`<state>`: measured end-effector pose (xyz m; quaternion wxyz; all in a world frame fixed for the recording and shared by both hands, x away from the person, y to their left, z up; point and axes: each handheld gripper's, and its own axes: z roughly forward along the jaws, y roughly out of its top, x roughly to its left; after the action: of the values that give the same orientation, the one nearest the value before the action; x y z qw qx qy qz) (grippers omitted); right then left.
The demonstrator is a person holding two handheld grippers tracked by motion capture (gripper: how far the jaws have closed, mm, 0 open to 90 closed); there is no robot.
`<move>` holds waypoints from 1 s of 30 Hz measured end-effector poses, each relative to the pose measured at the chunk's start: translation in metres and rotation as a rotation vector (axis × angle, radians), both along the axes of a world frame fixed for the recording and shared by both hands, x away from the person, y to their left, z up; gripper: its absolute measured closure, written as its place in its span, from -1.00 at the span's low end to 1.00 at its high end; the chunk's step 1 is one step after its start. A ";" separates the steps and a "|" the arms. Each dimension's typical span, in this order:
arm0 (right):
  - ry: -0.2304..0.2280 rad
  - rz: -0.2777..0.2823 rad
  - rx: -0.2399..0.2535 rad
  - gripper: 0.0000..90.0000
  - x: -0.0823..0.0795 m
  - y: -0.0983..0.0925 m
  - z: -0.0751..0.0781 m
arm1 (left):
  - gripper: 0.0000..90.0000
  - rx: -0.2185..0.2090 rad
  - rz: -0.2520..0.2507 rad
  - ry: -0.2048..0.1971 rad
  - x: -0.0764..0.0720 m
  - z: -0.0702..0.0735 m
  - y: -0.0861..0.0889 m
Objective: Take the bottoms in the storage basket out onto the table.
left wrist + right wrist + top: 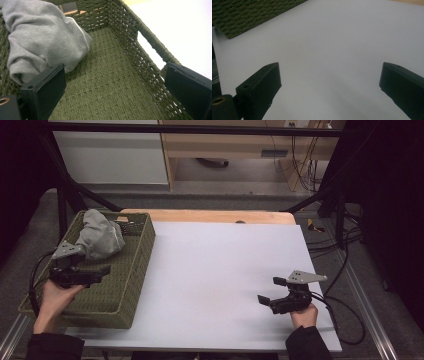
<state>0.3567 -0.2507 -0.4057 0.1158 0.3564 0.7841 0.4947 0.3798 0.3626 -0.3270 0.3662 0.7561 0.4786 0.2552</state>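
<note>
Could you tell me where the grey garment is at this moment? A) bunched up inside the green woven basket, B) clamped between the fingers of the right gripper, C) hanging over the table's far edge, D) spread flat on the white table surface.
A: the grey garment lies bunched at the far end of the green woven basket, ahead of the open left gripper.

Left black two-jaw claw held low in the left hand, jaws spread wide and empty. Right black two-jaw claw likewise gaping (nothing between the jaws), gripped by the right hand, pointing left.
</note>
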 end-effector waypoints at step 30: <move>0.001 -0.002 0.001 -0.90 -0.001 0.000 0.000 | -0.92 0.045 0.013 0.017 0.021 0.040 0.006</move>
<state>0.3562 -0.2503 -0.4057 0.1159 0.3575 0.7834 0.4950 0.4010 0.3684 -0.2872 0.3434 0.7633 0.4807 0.2616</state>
